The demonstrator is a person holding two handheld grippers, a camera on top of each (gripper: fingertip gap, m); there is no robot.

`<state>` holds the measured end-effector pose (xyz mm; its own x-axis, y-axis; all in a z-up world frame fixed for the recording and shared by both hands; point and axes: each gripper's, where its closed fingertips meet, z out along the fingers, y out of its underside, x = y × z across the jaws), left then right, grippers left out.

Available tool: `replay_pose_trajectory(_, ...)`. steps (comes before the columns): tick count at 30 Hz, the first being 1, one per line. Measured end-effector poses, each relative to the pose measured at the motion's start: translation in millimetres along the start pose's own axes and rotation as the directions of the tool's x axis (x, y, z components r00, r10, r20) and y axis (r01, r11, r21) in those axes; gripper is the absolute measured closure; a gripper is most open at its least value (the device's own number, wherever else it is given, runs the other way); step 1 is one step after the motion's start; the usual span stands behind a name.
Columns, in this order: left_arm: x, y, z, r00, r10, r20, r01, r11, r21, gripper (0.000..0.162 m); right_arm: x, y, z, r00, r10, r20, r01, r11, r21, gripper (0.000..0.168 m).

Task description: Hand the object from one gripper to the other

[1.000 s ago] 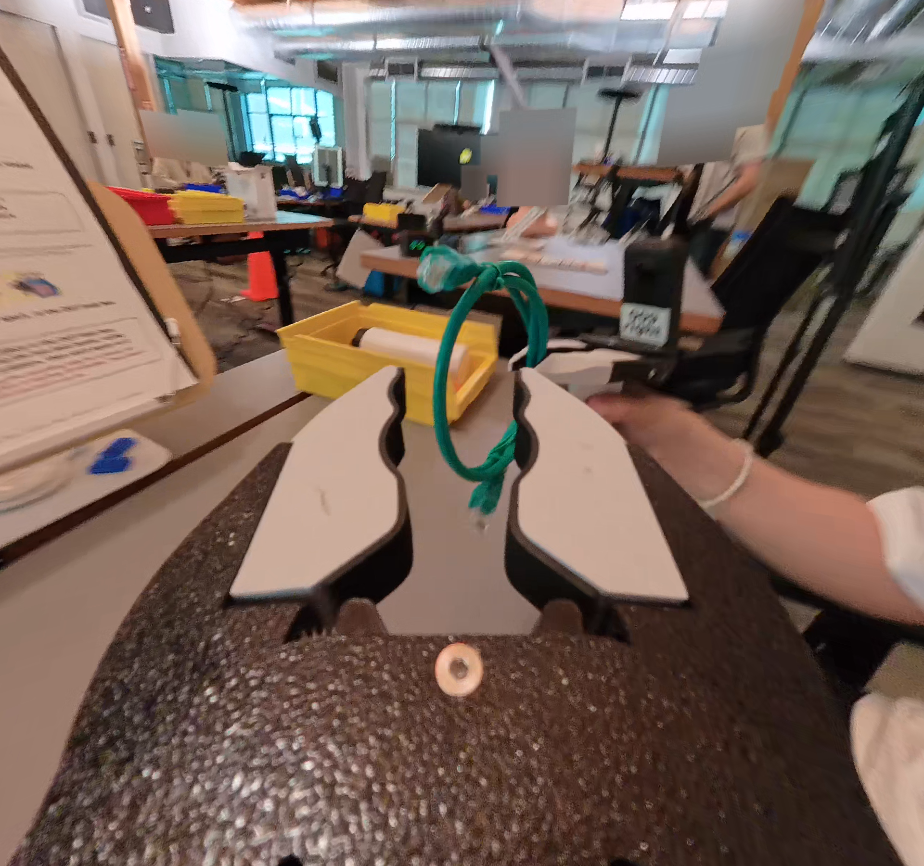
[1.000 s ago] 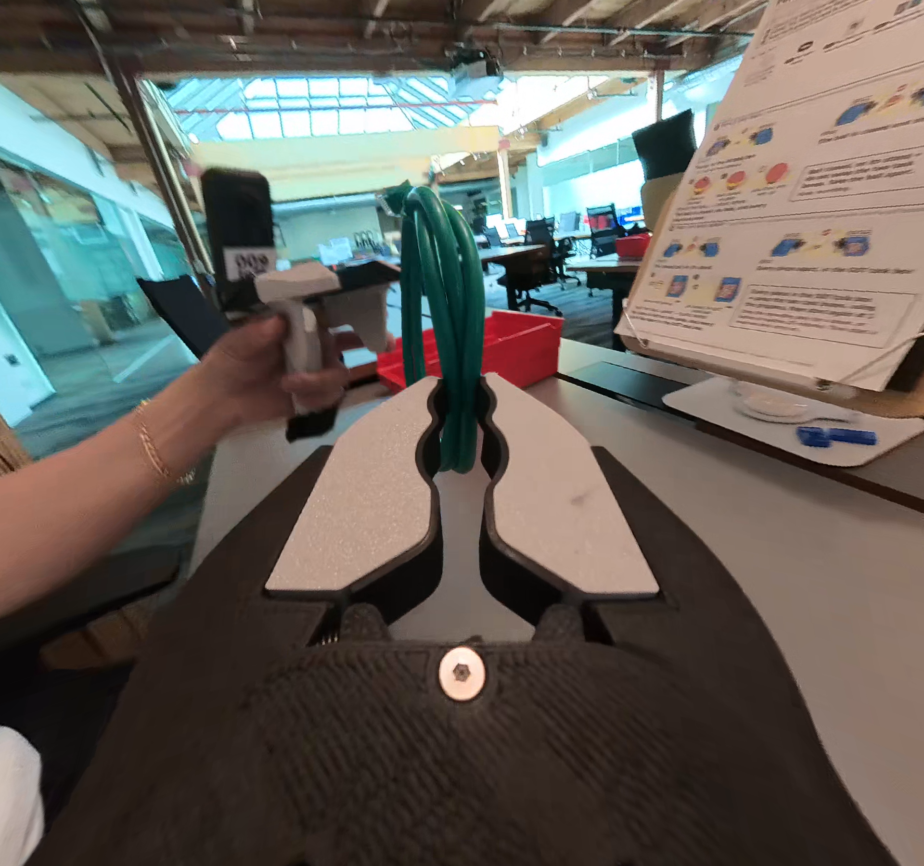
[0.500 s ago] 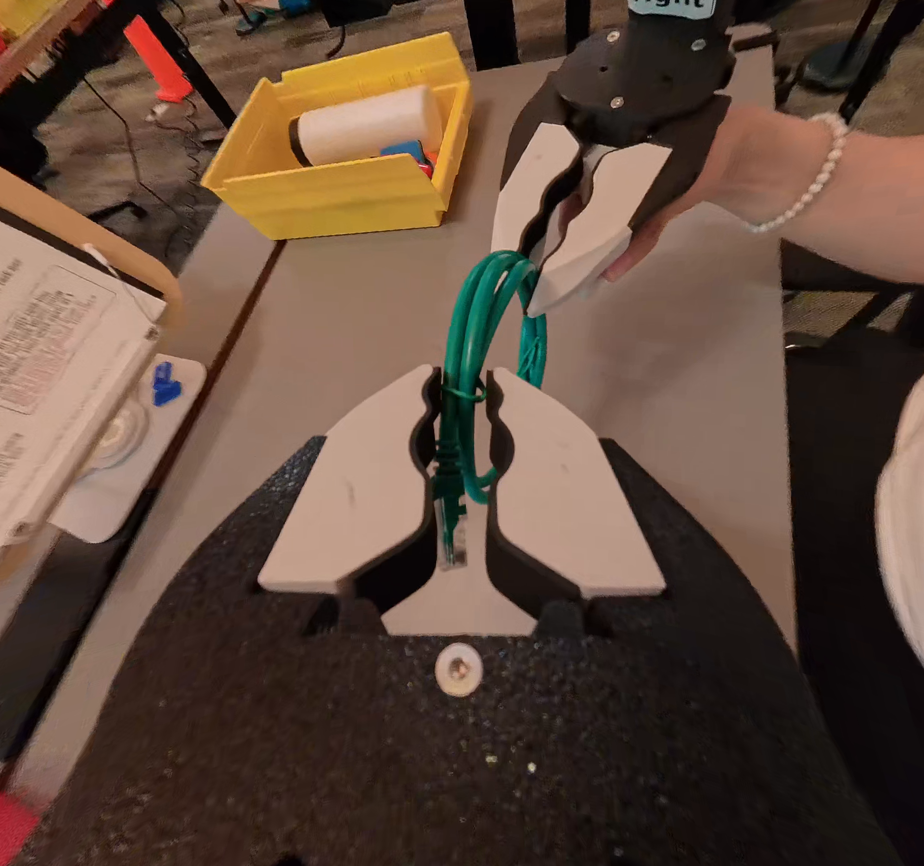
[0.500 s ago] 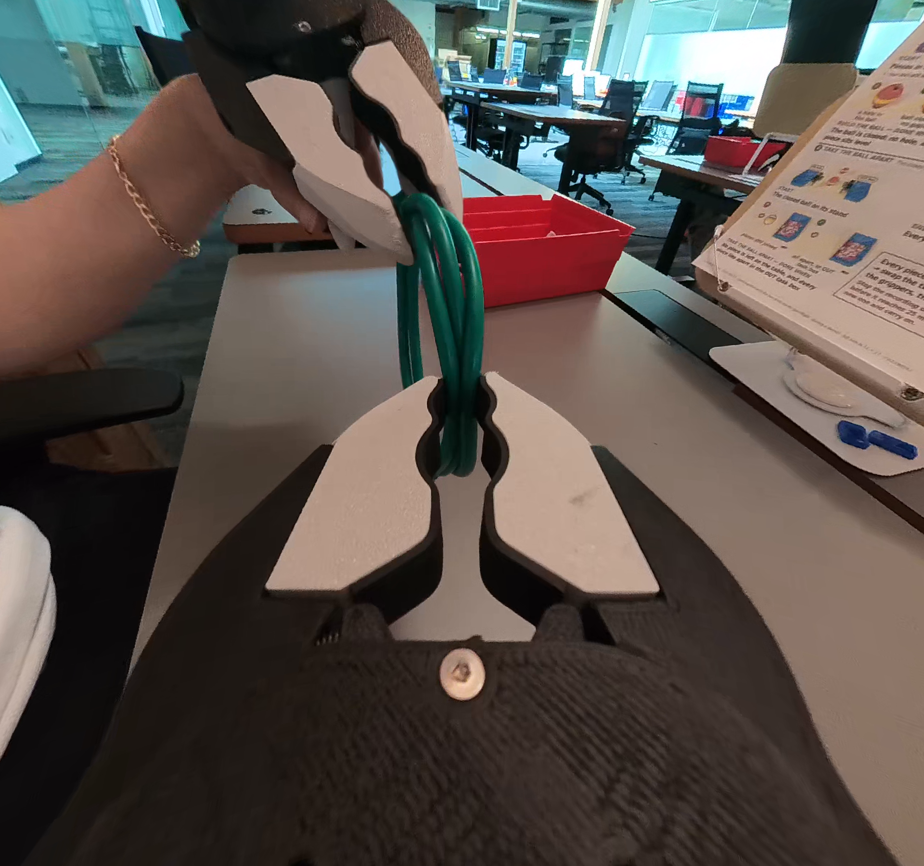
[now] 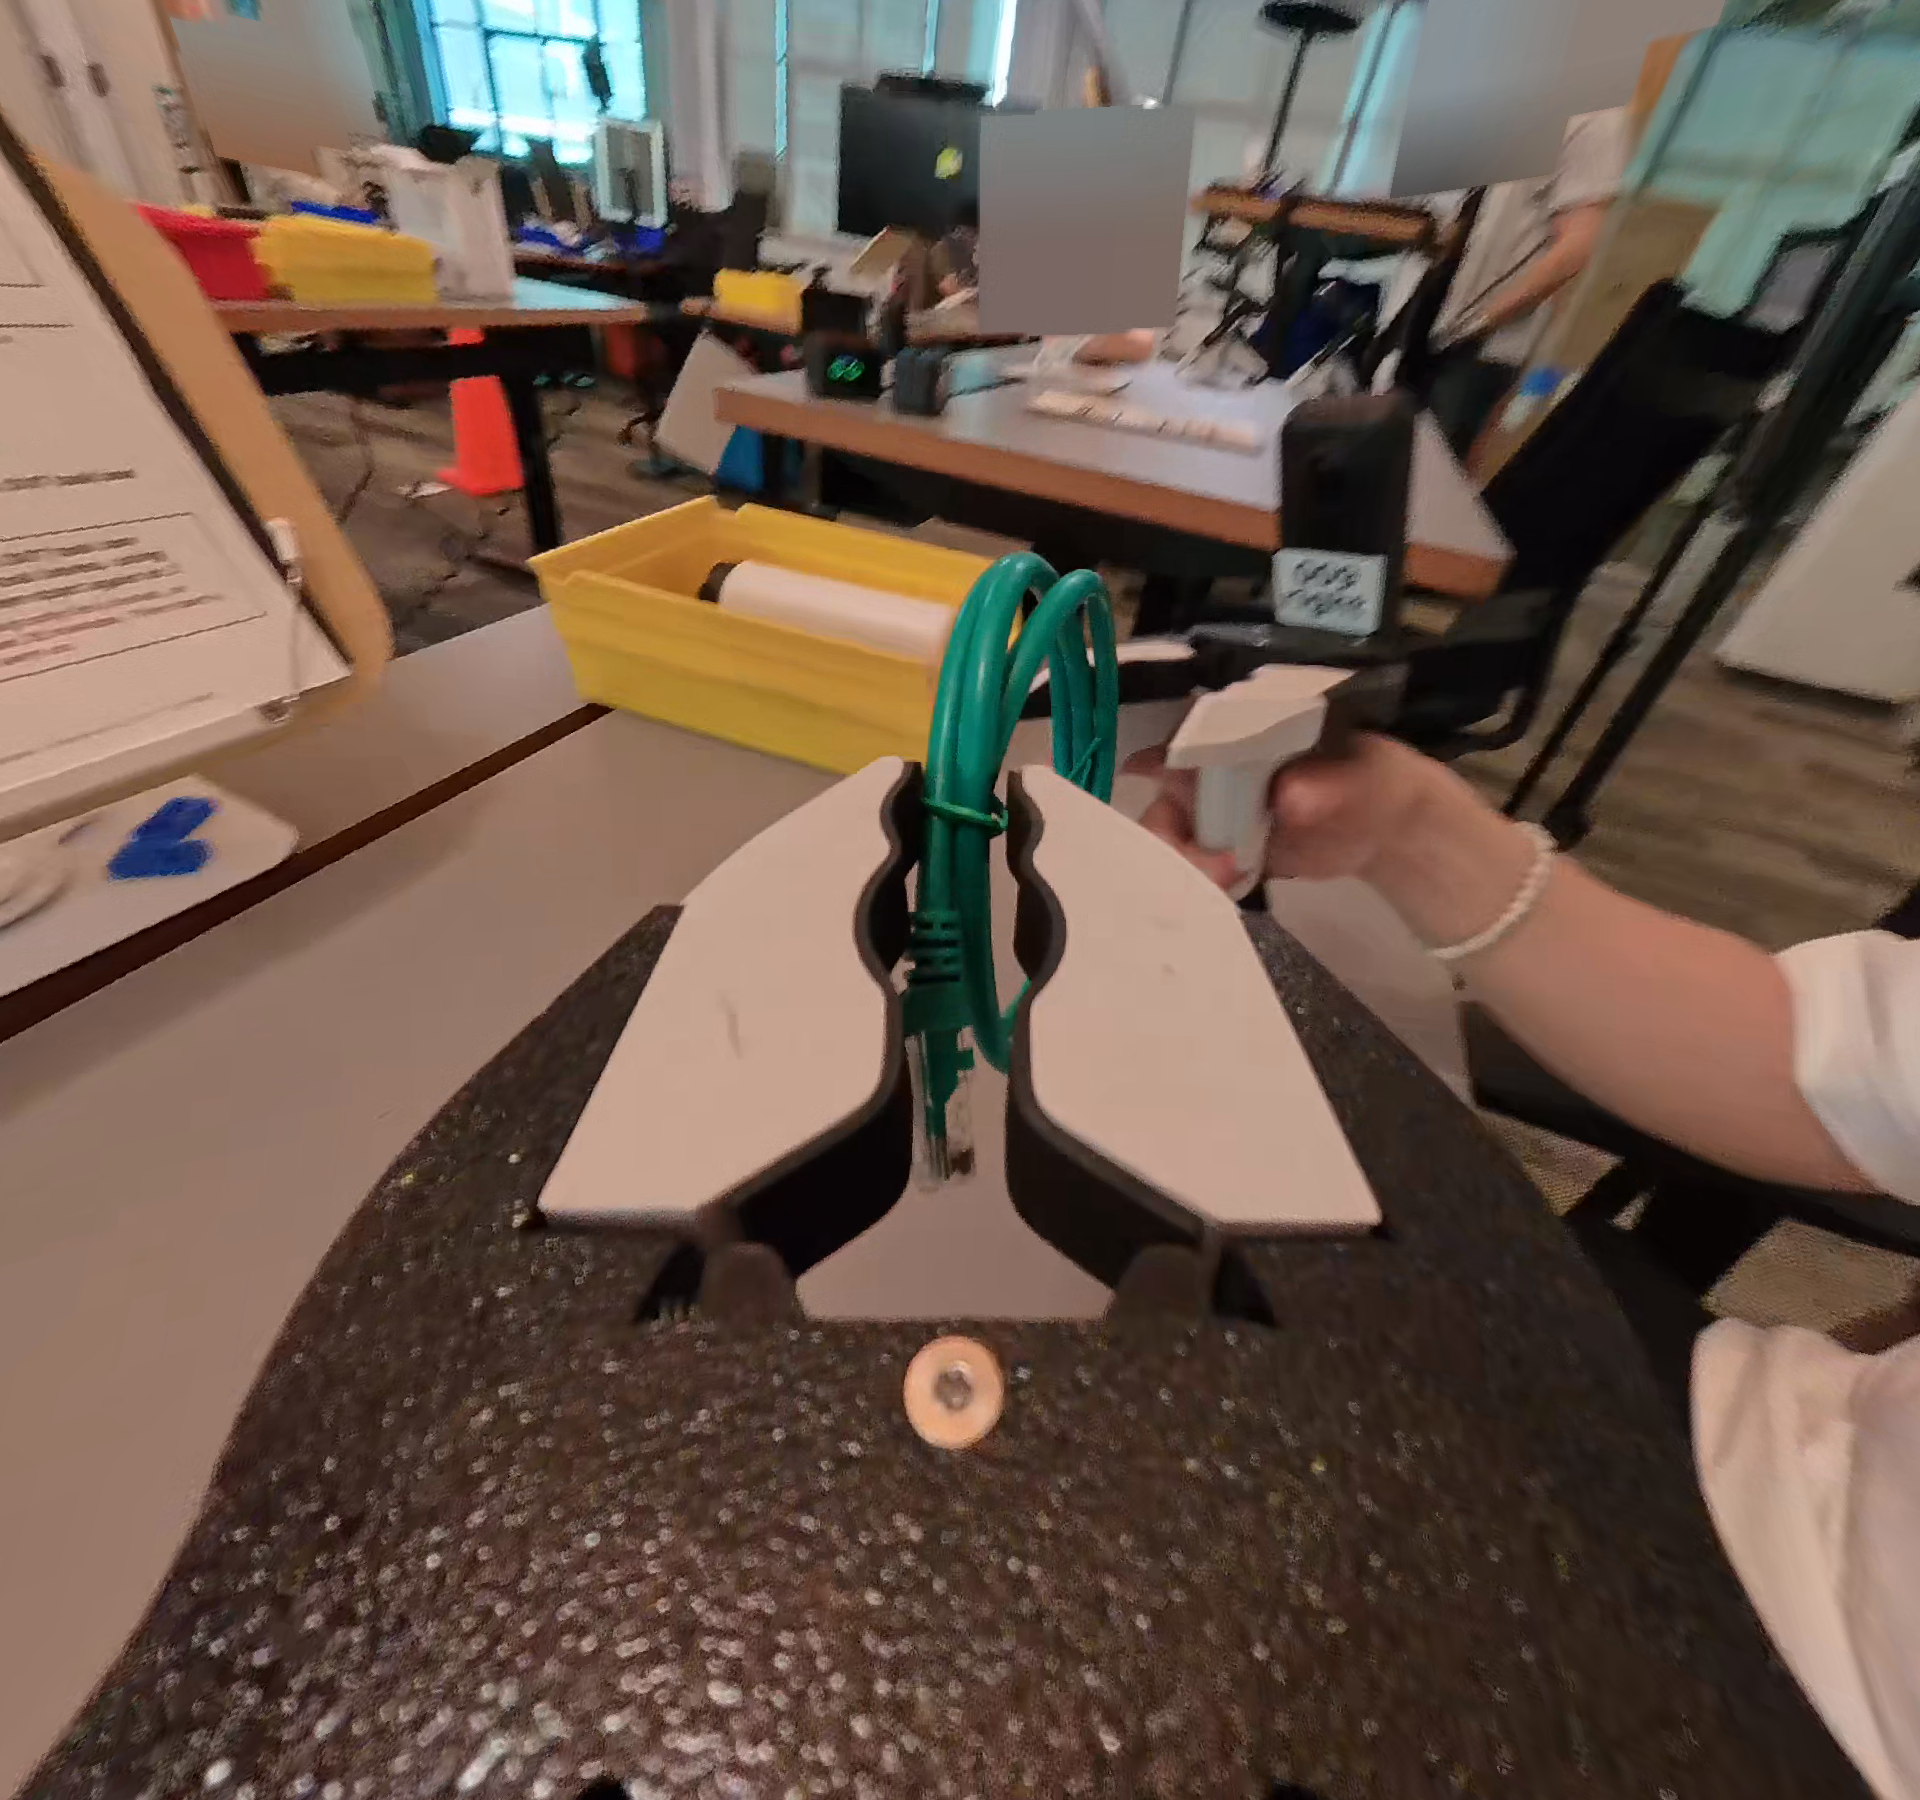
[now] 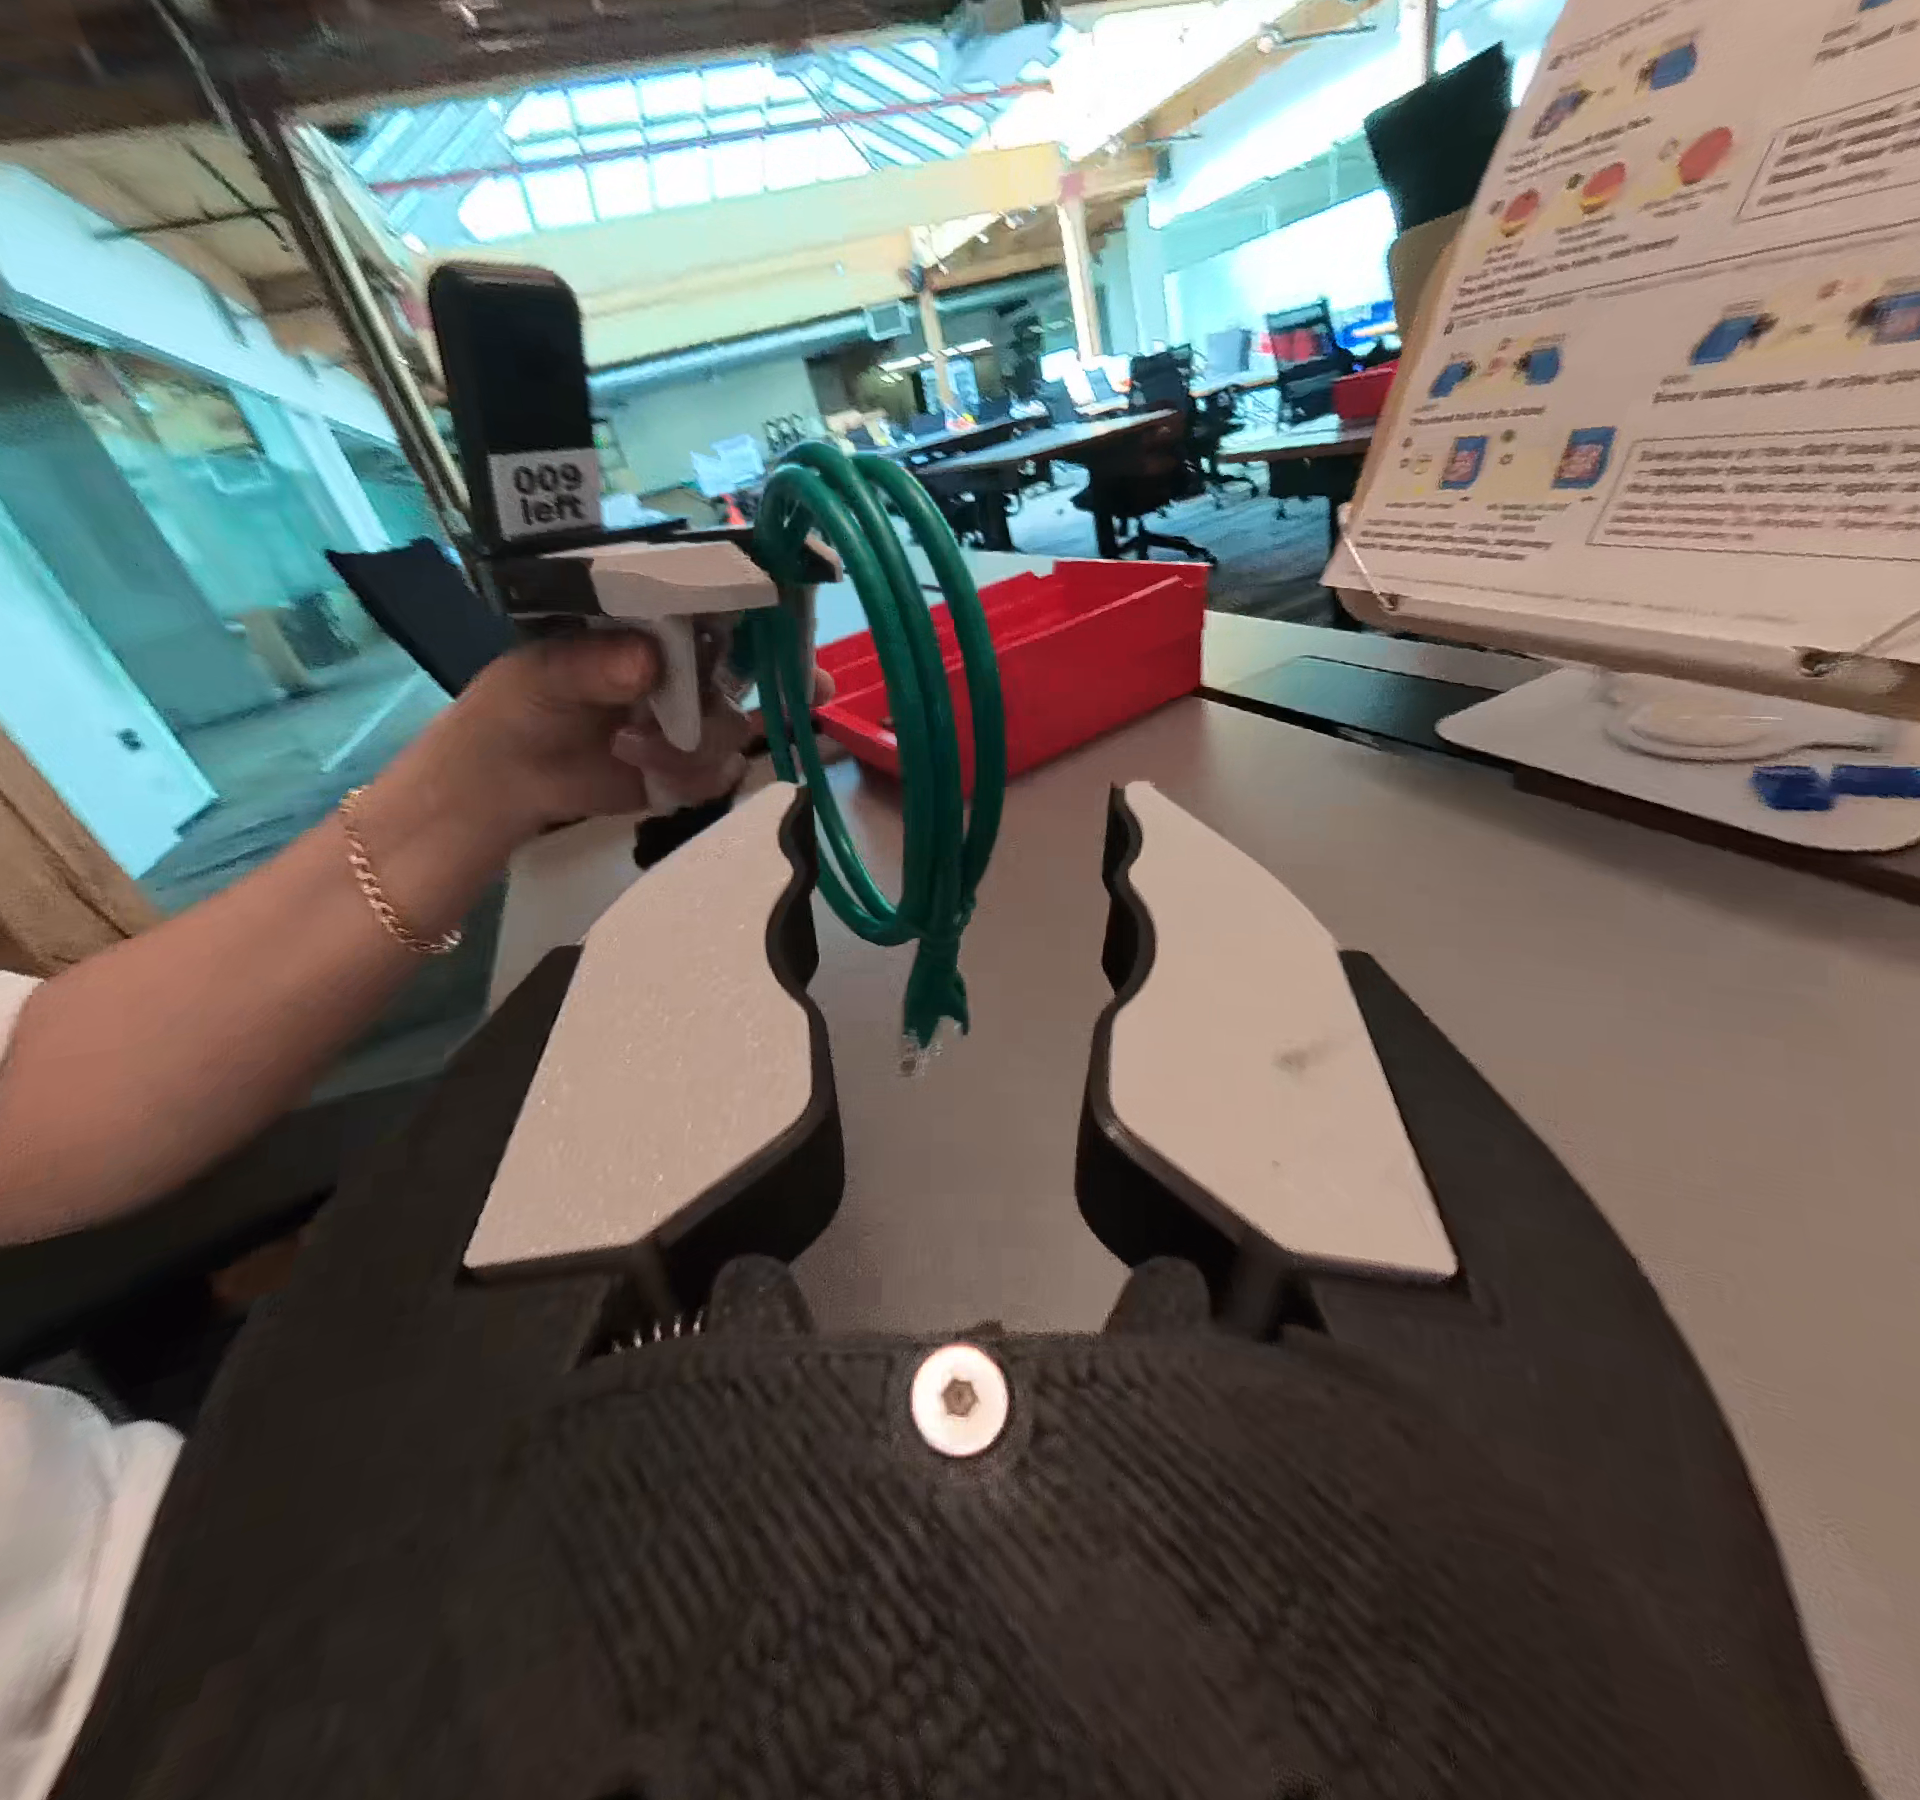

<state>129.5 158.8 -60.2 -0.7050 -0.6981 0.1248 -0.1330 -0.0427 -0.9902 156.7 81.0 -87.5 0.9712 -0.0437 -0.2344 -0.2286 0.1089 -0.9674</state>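
Observation:
A coiled green network cable (image 5: pixel 971 690) stands upright in my left gripper (image 5: pixel 961 784), whose pads are shut on the bundled strands near a thin tie; one plug hangs down between the fingers. In the right wrist view my right gripper (image 6: pixel 956 805) is open. The cable (image 6: pixel 914 711) hangs in the wide space between its fingers, near the left one, with no pad pressing on it. The left gripper (image 6: pixel 769 576) holds the coil's top from the left there. The right gripper's body (image 5: pixel 1340 524) shows to the right of the cable in the left wrist view.
A yellow bin (image 5: pixel 727 649) with a white roll (image 5: pixel 831 602) sits on the grey table (image 5: pixel 312 971) beyond the left gripper. A red bin (image 6: pixel 1091 649) lies beyond the right gripper. An instruction board on a stand (image 6: pixel 1662 296) is at the table's side. My hands' fingertips stand some 10 cm from each other.
My left gripper closed on the cable while the right still held it. The right gripper has since opened, let go and drawn back; the cable now hangs from the left gripper alone.

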Motion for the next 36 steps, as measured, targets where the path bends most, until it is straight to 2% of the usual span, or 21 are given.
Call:
replay_pose_trajectory(3,7.1,-1.7,1.2,0.996,-0.050,-0.069,0.053,0.997,0.049,0.147,-4.2,7.8,4.8,0.998,-0.064,0.016,0.064,0.998,-0.018,0.116)
replay_pose_trajectory(4,7.5,-0.3,2.3,0.996,-0.050,-0.072,0.054,0.997,0.049,0.147,-7.1,8.3,7.4,0.995,-0.101,0.016,0.101,0.995,-0.014,0.127)
replay_pose_trajectory(5,7.4,1.5,3.6,0.997,-0.047,-0.068,0.050,0.998,0.045,0.147,-12.4,8.0,9.4,0.991,-0.134,0.030,0.134,0.991,-0.003,0.147)
replay_pose_trajectory(7,6.3,0.2,2.4,0.997,-0.048,-0.064,0.052,0.997,0.058,0.147,-12.4,8.5,12.3,0.987,-0.158,0.016,0.158,0.987,-0.007,0.149)
replay_pose_trajectory(10,4.8,2.0,1.2,0.999,0.015,-0.035,-0.014,0.999,0.037,0.148,-12.5,12.4,12.2,0.994,-0.100,0.046,0.102,0.994,-0.032,0.149)
replay_pose_trajectory(12,6.2,-2.8,0.7,0.996,0.094,-0.006,-0.093,0.994,0.054,0.148,-10.9,14.3,10.8,0.997,0.023,0.069,-0.020,0.999,-0.038,0.148)
replay_pose_trajectory(14,3.6,-10.8,-3.3,0.981,0.187,0.046,-0.190,0.979,0.071,0.148,-3.5,13.9,7.3,0.973,0.215,0.086,-0.212,0.977,-0.034,0.119)
replay_pose_trajectory(16,2.4,-17.6,-7.9,0.957,0.282,0.073,-0.287,0.954,0.081,0.148,1.1,12.2,2.1,0.903,0.408,0.138,-0.407,0.913,-0.037,0.101)
replay_pose_trajectory(20,0.9,-33.5,-16.5,0.860,0.481,0.170,-0.501,0.858,0.109,0.147,1.5,8.9,1.3,0.737,0.625,0.257,-0.639,0.769,-0.035,0.100)
replay_pose_trajectory(23,13.4,-37.9,-16.9,0.760,0.624,0.184,-0.647,0.752,0.127,0.148,-7.4,1.6,6.3,0.552,0.736,0.392,-0.781,0.621,-0.065,0.088)
replay_pose_trajectory(25,23.9,-35.5,-14.3,0.709,0.686,0.164,-0.705,0.697,0.133,0.147,-9.4,-0.5,8.8,0.435,0.777,0.455,-0.847,0.525,-0.088,0.093)
replay_pose_trajectory(29,37.1,-32.5,-10.0,0.602,0.783,0.157,-0.798,0.591,0.117,0.147,-9.7,2.4,12.6,0.296,0.810,0.506,-0.902,0.412,-0.132,0.093)
replay_pose_trajectory(35,54.7,-20.8,-1.2,0.413,0.908,0.071,-0.911,0.411,0.043,0.148,-11.5,-6.4,8.8,0.230,0.800,0.555,-0.918,0.367,-0.149,0.100)
replay_pose_trajectory(36,57.4,-16.6,0.5,0.370,0.928,0.042,-0.929,0.370,0.021,0.147,-11.7,-6.0,8.7,0.234,0.802,0.550,-0.915,0.373,-0.154,0.097)
